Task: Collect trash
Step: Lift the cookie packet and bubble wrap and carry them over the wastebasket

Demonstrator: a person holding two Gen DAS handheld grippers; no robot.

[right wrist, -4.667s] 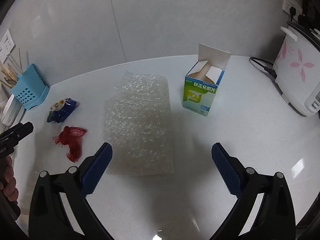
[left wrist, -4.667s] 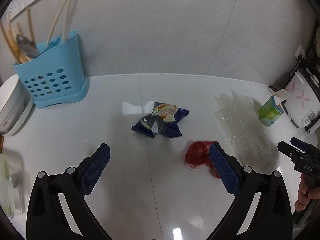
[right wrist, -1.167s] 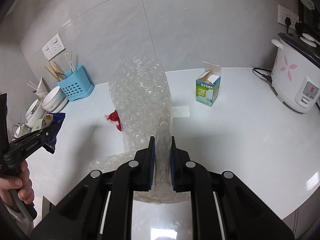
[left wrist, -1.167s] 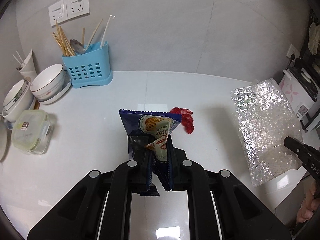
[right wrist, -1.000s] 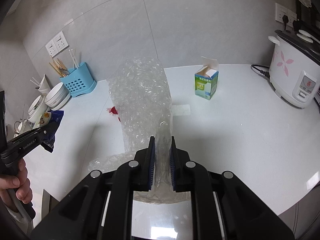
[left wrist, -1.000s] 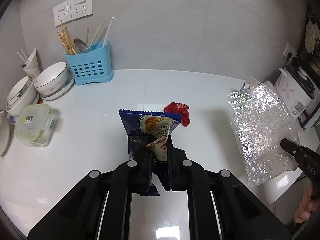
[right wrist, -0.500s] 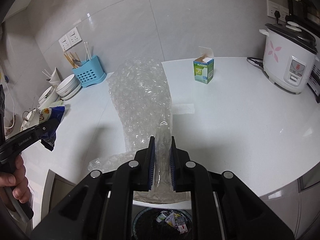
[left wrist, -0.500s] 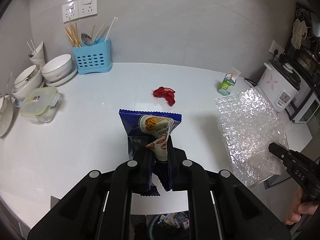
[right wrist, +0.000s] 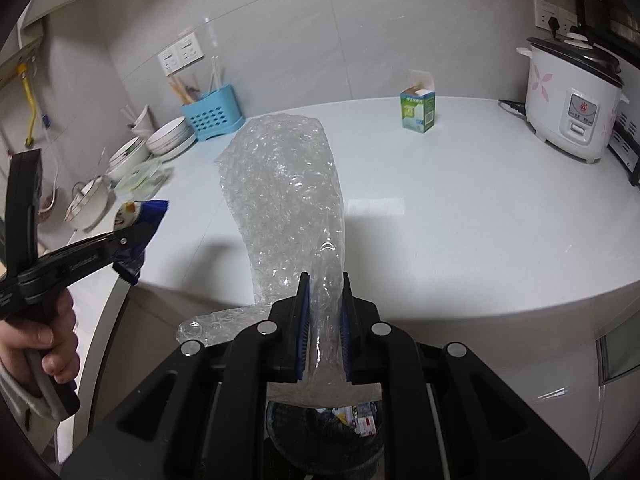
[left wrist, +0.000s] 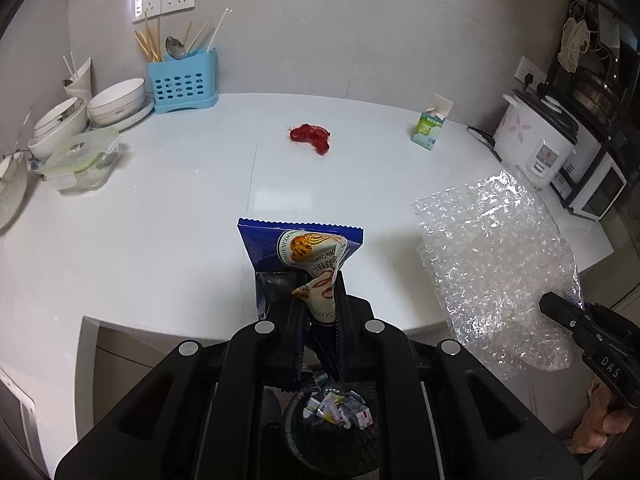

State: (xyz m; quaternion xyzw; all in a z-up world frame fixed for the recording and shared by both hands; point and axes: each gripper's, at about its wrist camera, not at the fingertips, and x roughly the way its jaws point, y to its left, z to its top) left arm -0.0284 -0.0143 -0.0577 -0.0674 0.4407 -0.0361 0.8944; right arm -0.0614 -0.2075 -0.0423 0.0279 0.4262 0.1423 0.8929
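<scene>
While both tools stay clamped, wrapper and bubble wrap now overhang the bin.

Trash bin mostly hidden behind the left tongs body, rim only partly seen; contents too small to identify. Snack wrapper lower part covered by jaws. Bubble wrap blocks the counter behind it. Green carton print unreadable. Left hand cut off by frame edge.

Dark blue snack wrapper with a cream-and-orange label; clear bubble wrap; red mesh net; green-and-white carton; light blue perforated utensil holder; white rice cooker with pink flowers.
</scene>
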